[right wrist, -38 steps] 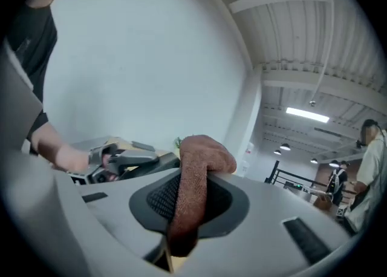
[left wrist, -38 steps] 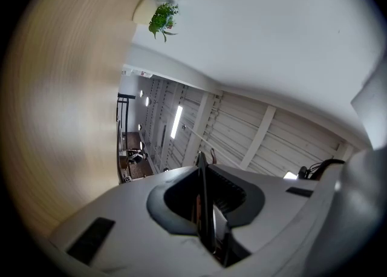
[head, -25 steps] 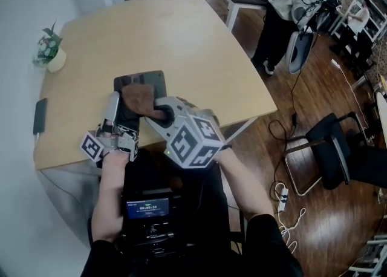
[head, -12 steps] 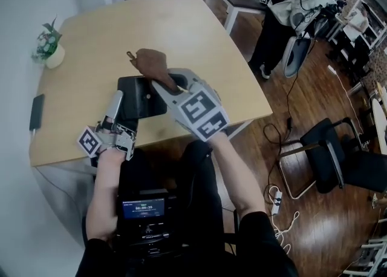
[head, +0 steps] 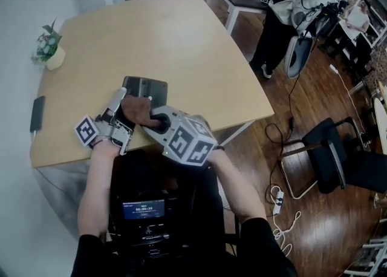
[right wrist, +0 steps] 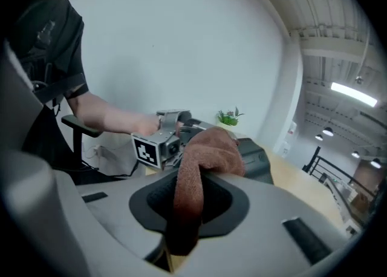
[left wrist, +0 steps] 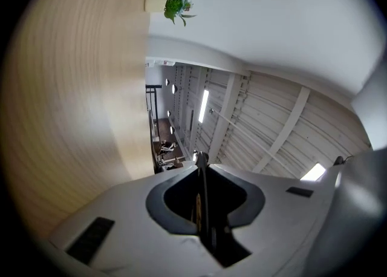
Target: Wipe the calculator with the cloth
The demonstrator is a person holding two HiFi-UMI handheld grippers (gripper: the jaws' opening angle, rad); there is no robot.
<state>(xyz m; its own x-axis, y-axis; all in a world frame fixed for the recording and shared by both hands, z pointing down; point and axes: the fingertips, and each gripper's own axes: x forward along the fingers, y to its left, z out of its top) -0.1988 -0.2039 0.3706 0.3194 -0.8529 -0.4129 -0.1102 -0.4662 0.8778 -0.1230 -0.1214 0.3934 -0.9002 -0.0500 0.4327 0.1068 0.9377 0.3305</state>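
Meanwhile right claw holds cloth on calculator; chest screen digits unreadable.

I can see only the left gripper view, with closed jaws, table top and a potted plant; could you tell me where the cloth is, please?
Observer: The cloth is brown and clamped in the right gripper. In the head view its bunched end overlaps the near end of the calculator.
Operator: Thank you. Where does my left gripper sit relative to that calculator?
Observer: The left gripper reaches along the calculator's left side, right beside the cloth; whether it touches the calculator I cannot tell.
Operator: Is anything else lying on the table?
Observer: A dark phone lies near the left edge of the table, apart from the calculator.
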